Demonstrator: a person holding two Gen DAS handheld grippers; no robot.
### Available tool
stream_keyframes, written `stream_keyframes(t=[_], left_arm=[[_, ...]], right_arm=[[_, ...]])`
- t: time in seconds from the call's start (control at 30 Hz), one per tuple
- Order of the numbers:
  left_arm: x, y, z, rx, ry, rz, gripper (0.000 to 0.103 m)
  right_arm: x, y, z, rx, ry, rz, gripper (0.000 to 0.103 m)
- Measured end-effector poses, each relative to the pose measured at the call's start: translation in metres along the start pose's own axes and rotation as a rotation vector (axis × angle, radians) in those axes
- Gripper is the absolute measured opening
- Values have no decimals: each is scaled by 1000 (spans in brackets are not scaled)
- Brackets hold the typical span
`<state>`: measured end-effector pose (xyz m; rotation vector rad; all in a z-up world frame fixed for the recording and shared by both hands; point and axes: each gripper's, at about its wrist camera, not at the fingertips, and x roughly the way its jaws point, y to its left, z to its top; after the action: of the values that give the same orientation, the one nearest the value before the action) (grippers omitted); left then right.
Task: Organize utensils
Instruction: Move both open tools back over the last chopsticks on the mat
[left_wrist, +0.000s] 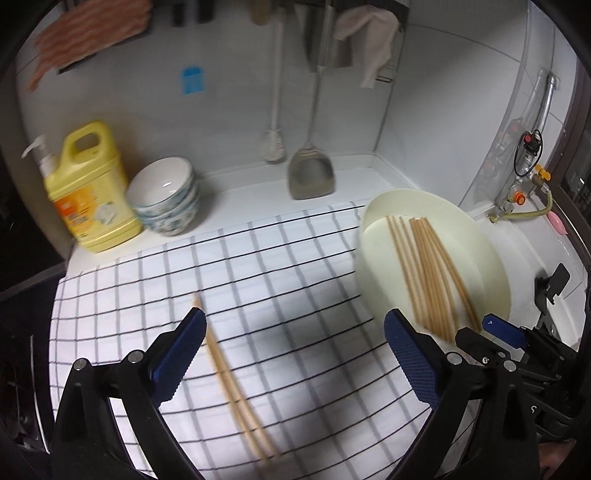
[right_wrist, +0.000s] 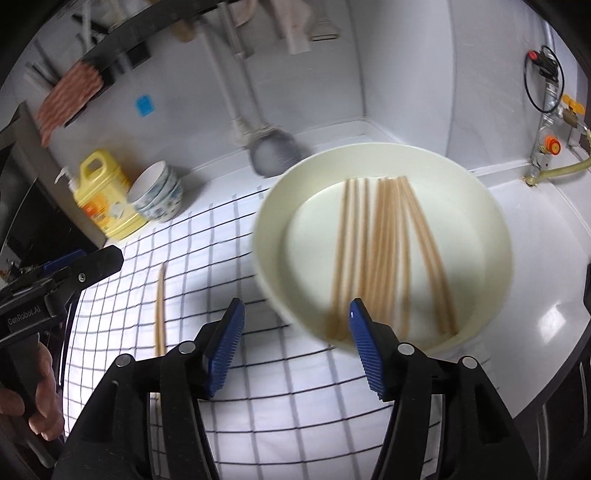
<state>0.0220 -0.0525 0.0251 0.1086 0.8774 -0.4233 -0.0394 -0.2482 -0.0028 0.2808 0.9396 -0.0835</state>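
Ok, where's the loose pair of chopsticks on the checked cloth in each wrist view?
Left wrist: loose chopsticks at lower centre, running diagonally beside the left-hand blue pad.
Right wrist: chopsticks at lower left, nearly upright, left of the jaws.
Shared landmark: the yellow detergent jug left of the stacked bowls.

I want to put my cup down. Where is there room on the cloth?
The checked cloth is bare between the loose chopsticks and the plate; also behind them toward the bowls. Crowded spots: the plate full of chopsticks, and the back corner with bowls and soap jug.
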Motion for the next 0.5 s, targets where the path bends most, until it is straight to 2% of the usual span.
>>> stream_keyframes(t=[0.27,0.5], left_arm=[[-13,51,-34,-45,10,22,96],[-9,106,-71,-146,45,119,97]], right_arm=[[-7,43,-28,-22,-1,0,62],[17,74,-50,-78,35,35,64]])
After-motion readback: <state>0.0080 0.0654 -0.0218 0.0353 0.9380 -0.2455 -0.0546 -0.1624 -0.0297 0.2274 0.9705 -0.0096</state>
